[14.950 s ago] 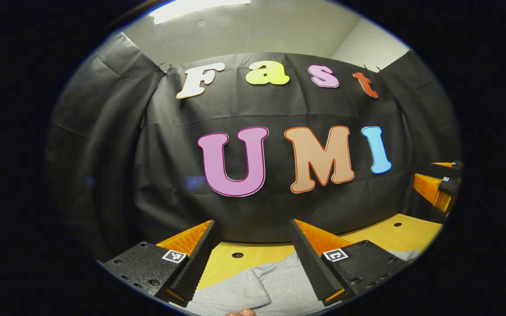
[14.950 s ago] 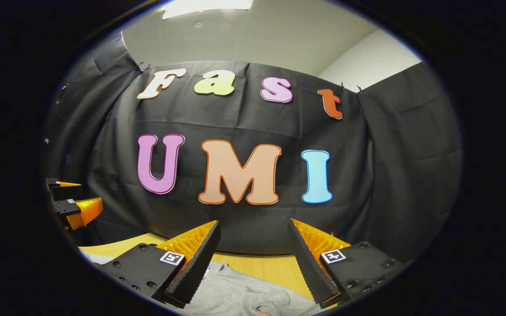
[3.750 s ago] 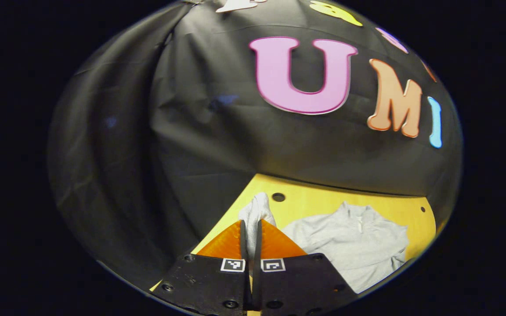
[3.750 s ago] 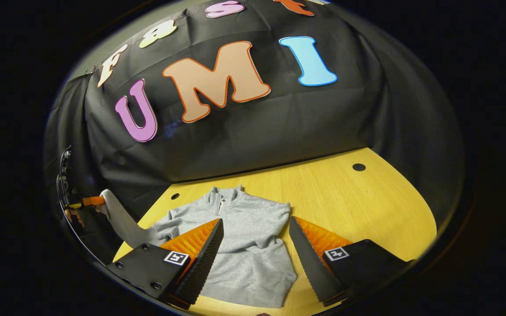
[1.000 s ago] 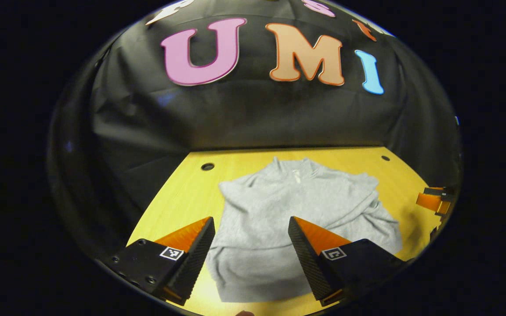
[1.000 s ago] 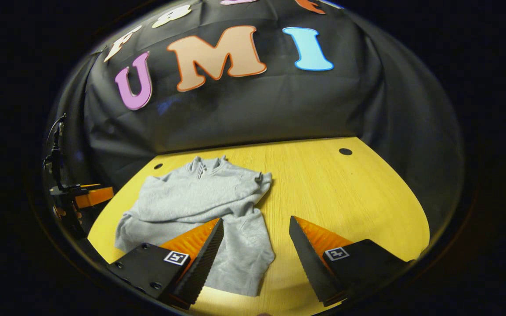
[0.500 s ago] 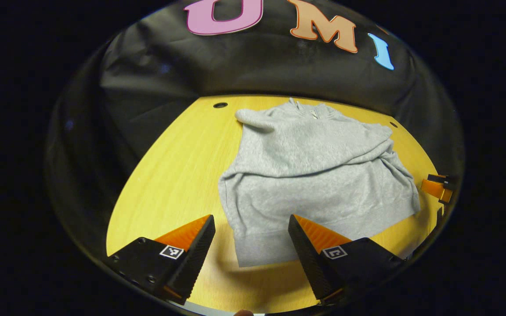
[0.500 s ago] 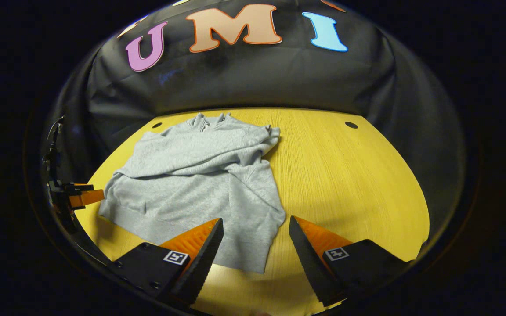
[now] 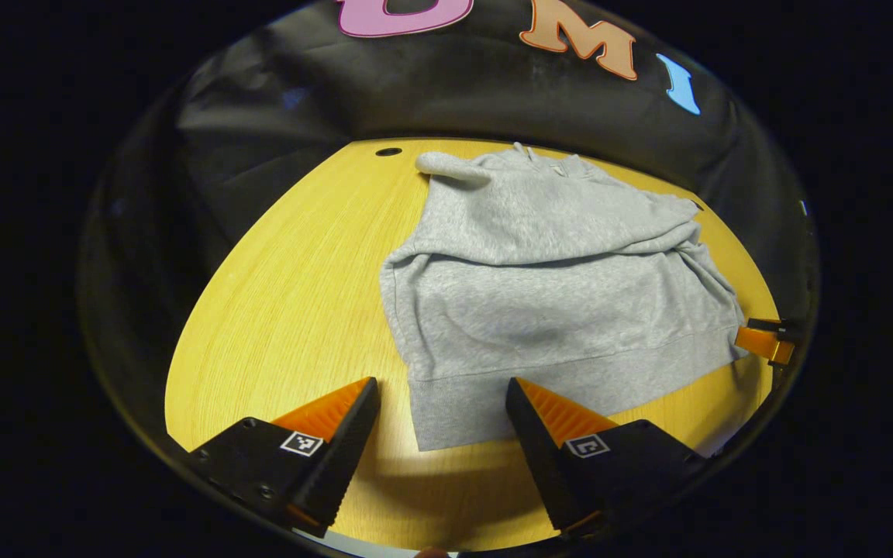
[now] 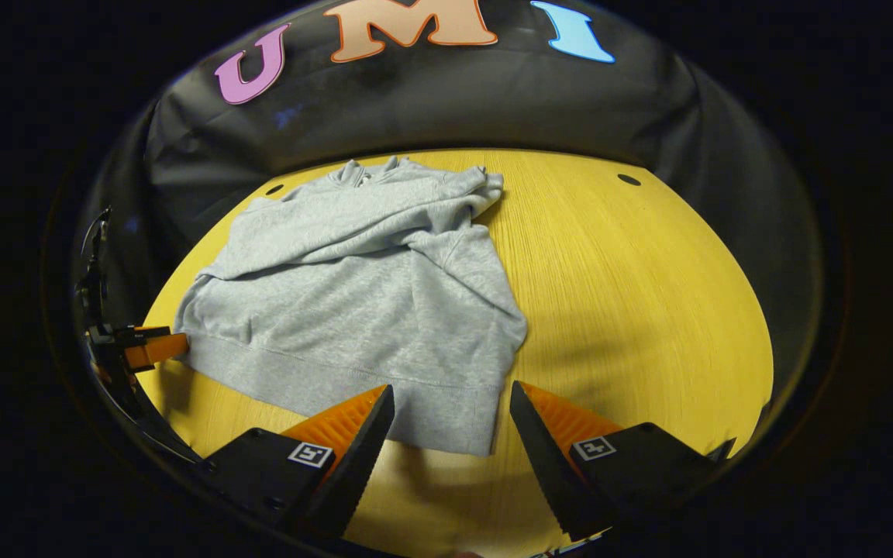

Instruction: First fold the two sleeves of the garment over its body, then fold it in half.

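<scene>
Grey garment (image 9: 547, 287) lies flat on the yellow wooden table (image 9: 291, 294), collar at the far edge near the black cloth wall (image 9: 446, 93), hem toward the camera. Both sleeves are folded across the chest, making a thick band over the upper body; one sleeve end pokes out at about 11 o'clock of the garment in the left gripper view.

Left gripper view: left gripper (image 9: 440, 411) at 6 o'clock, fingers wide apart, nothing between them but the garment's near-left hem corner, which sits in the gap. Can't tell whether the fingertips touch the cloth or hover above it. Not gripping anything. The other gripper's tip shows at 3 o'clock, right at the garment's opposite hem corner.

Right gripper view: garment (image 10: 369, 294) runs from 12 to 6 o'clock, left of centre. Right gripper (image 10: 450, 418) at 6 o'clock, fingers spread wide, the near-right hem corner lying in the gap between them; contact unclear, no grip. The left gripper's tip shows at 9 o'clock, just beside the far hem corner. Bare table (image 10: 632, 294) fills the 3 o'clock side, with a small round hole (image 10: 629, 180) at about 2 o'clock.
</scene>
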### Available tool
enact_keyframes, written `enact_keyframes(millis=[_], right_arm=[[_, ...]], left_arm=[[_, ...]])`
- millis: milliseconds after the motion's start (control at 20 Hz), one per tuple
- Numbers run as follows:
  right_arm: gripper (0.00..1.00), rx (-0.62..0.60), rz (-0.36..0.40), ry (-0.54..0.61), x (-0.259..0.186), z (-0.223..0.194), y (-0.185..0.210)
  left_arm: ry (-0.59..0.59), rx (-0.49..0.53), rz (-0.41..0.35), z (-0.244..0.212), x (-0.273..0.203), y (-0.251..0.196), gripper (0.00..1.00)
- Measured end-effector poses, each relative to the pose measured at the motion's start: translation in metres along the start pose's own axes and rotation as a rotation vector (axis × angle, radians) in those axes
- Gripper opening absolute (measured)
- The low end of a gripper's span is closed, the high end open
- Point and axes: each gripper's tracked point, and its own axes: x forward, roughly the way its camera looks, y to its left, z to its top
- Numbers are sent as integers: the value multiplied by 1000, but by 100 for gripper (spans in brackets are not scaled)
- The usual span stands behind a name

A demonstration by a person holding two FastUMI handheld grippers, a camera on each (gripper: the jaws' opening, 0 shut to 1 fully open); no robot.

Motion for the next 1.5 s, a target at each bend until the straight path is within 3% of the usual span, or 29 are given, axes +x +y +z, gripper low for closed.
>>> enact_keyframes(millis=[50, 150, 200, 250, 350, 400, 450, 500, 550, 600, 650, 700, 750, 800, 1500], right_arm=[[92, 4, -3, 12, 2, -3, 0], [92, -2, -11, 8, 4, -5, -1], [96, -18, -15, 21, 5, -8, 0], [91, -42, -13, 13, 4, -7, 1], [91, -55, 11, 25, 3, -8, 7], [74, -51, 20, 35, 4, -9, 10], [67, -45, 29, 38, 6, -8, 13], [43, -25, 35, 54, 7, -8, 16], [31, -7, 35, 71, 8, -8, 15], [28, 18, 43, 102, 8, -10, 18], [19, 43, 56, 124, 6, -7, 17], [14, 70, 73, 146, 6, -8, 17], [11, 95, 85, 162, 8, -7, 17], [14, 118, 90, 173, 8, -7, 17], [13, 61, 179, 278, -3, -2, 18]], left_arm=[[8, 3, 0, -1, 0, -1, 97], [6, 3, 3, -2, 0, -1, 97], [3, -2, 5, -1, 1, -1, 95], [-3, -5, 5, -1, 0, -2, 94], [0, 16, -15, 0, 1, -8, 89], [7, 33, -32, 1, 0, -12, 79], [18, 48, -43, 1, 2, -14, 72], [17, 49, -57, 3, 4, -18, 61], [13, 41, -64, 5, 5, -20, 52], [3, 26, -75, 7, 6, -23, 36], [-3, 4, -84, 9, 8, -24, 28], [0, -14, -90, 10, 8, -25, 12], [6, -23, -99, 10, 9, -26, 6], [20, -22, -112, 9, 7, -26, 0], [182, -26, -139, 1, -6, -25, 0]])
